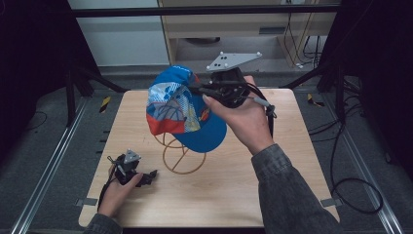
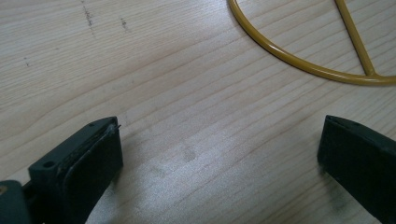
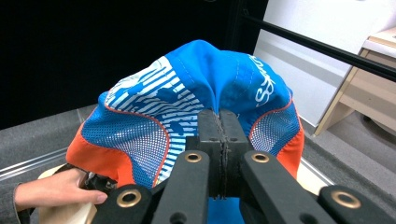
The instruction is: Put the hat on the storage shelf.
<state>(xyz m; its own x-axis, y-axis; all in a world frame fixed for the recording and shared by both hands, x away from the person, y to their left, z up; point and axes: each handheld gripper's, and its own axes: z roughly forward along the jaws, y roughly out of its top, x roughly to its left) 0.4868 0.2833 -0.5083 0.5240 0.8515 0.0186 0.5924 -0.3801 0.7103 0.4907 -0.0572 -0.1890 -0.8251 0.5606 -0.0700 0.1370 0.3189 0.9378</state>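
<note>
Your right claw [image 3: 223, 140] is clenched on a pinch of fabric at the crown of the blue cap [image 3: 196, 102], jaws pressed together with the cloth bunched between them. You hold the cap [image 1: 182, 109] up off the bench, above the gold wire stand [image 1: 178, 156], its blue brim drooping toward you. Cap panels: blue, white stripes, orange band low down, mesh on the sides.

Your left claw [image 2: 219, 154] is released, jaws standing wide with bare wood between them. From the high view it [image 1: 146, 178] rests low at the near left part of the bench, well apart from the cap. The stand's round base [image 2: 299, 58] lies just ahead of it, gold wire flat on the wood.

Bench [image 1: 272, 195]: pale wood, fine straight grain, a few faint dark scuffs. It sits on a grey floor between metal rails [image 1: 44, 170]. Black cables [image 1: 350, 190] loop on the floor to your right. Behind: a white wall panel, a light wood cabinet [image 1: 234, 24], dark frame bars on both sides.
</note>
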